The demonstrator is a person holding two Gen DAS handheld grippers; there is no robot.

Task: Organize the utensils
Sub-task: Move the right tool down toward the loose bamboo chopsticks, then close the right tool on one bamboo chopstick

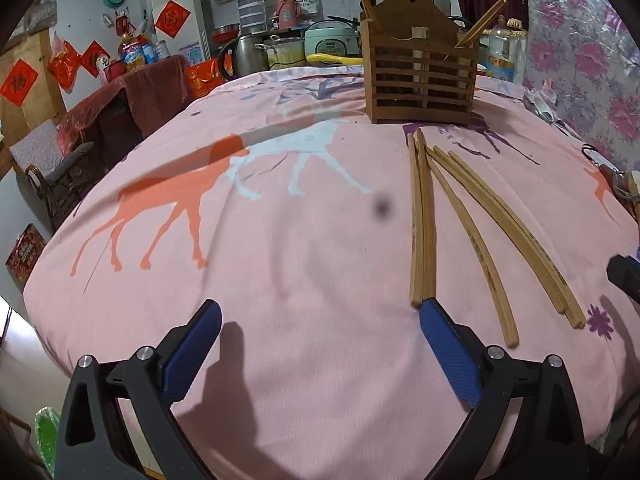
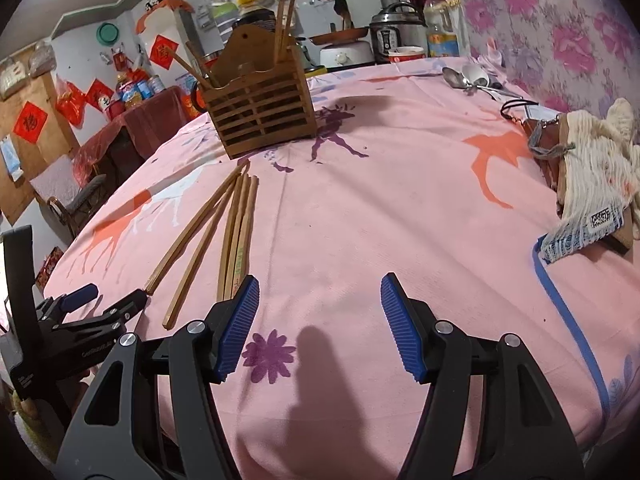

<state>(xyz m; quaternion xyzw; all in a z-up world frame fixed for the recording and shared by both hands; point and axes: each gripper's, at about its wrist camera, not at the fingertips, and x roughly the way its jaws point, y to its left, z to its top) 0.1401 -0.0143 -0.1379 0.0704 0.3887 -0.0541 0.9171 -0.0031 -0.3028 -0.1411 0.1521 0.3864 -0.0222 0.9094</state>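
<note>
Table (image 1: 304, 240): covered by a pink cloth with horse prints.
Holder (image 1: 420, 76): slatted wood, upright at 12 o'clock, some chopsticks inside.
Left gripper (image 1: 320, 316): jaws wide apart, empty.
Right gripper (image 2: 320, 300): jaws apart, empty.
Chopsticks (image 1: 472, 220): loose, lying flat, 1 o'clock of the left gripper.
Spoons (image 2: 468, 78): 1 o'clock, far edge.

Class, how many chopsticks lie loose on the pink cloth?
5 chopsticks: two side by side near the left gripper, one bowed beside them, two touching farther right. A sixth may hide in that bundle.
</note>
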